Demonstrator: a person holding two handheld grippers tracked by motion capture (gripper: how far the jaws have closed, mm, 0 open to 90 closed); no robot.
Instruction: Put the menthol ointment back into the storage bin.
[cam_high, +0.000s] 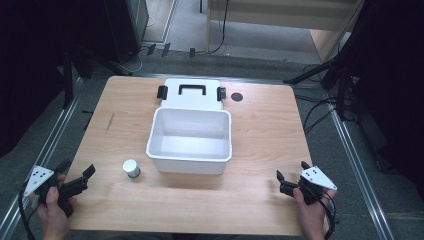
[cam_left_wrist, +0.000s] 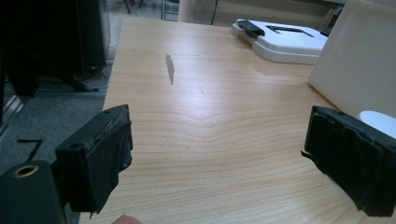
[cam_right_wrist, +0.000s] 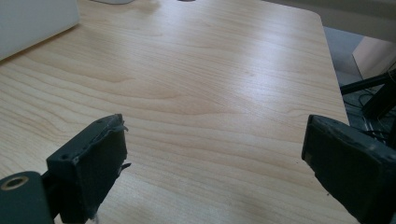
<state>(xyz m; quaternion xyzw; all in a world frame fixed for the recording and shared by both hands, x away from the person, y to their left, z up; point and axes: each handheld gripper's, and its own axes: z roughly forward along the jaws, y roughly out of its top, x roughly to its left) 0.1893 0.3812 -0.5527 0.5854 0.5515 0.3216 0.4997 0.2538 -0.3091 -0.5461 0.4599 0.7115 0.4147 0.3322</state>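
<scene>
An open white bin (cam_high: 156, 131) stands in the middle of the wooden table (cam_high: 265, 140); its wall shows in the left gripper view (cam_left_wrist: 359, 51) and its corner in the right gripper view (cam_right_wrist: 32, 21). The bin's lid (cam_high: 192, 92), with a black handle and latches, lies flat behind it and also shows in the left gripper view (cam_left_wrist: 285, 39). A small white round container (cam_high: 132, 168) sits by the bin's front left corner, its top (cam_left_wrist: 380, 122) peeking past my left jaw. My left gripper (cam_high: 77, 168) (cam_left_wrist: 224, 154) is open and empty at the front left. My right gripper (cam_high: 291, 170) (cam_right_wrist: 215, 158) is open and empty at the front right.
A dark streak (cam_left_wrist: 170, 68) marks the table's left side. A black round hole (cam_high: 237, 97) sits right of the lid. Black stands and cables (cam_high: 320, 107) crowd the floor around the table, whose edges lie close to both grippers.
</scene>
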